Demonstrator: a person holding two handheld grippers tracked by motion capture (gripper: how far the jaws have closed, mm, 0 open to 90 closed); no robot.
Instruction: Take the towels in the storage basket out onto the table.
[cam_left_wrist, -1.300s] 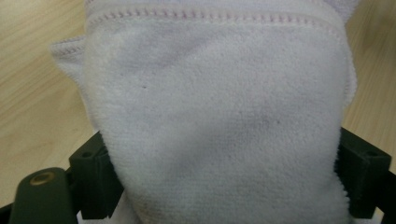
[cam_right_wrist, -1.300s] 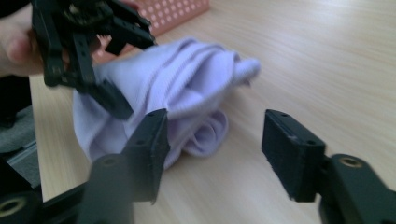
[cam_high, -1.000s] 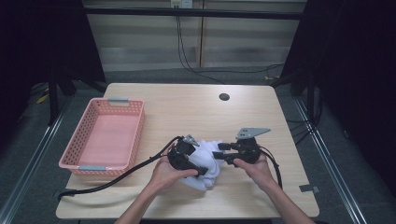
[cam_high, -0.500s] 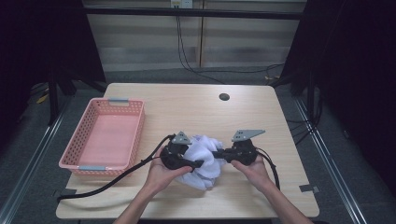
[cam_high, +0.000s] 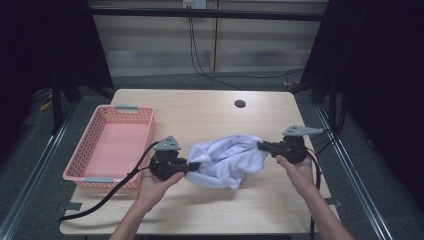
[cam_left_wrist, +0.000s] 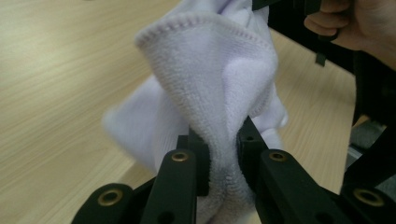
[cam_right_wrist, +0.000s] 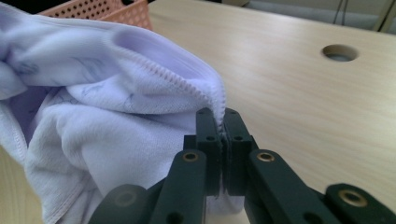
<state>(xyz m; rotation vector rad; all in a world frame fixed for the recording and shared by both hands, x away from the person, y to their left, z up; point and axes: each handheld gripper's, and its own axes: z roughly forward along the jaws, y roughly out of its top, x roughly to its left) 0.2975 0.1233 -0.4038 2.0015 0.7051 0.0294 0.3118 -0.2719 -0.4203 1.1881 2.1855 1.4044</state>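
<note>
Towel: a white towel hangs stretched between the two grippers above the near middle of the table, its lower folds sagging toward the wood.
Towel texture: looped pile with a stitched hem, bunched and creased where it is pinched.
Left gripper: the left gripper has just been closing its jaws, with the towel between them; in the left gripper view a thick fold of the towel is squeezed between the two black pads.
Right gripper: the right gripper is clamped tight on the towel's hem; in the right gripper view the stitched edge sits between jaws that nearly meet.
Hands: the left hand holds its gripper near the basket; the right hand holds the other toward the right edge of the table, well apart from the left.
Basket: a pink basket stands on the left part of the table, just beside the left gripper.
Hole: a round hole sits in the far part of the tabletop, beyond the towel.
Cable: a black cable trails from the left gripper past the basket's near corner.
</note>
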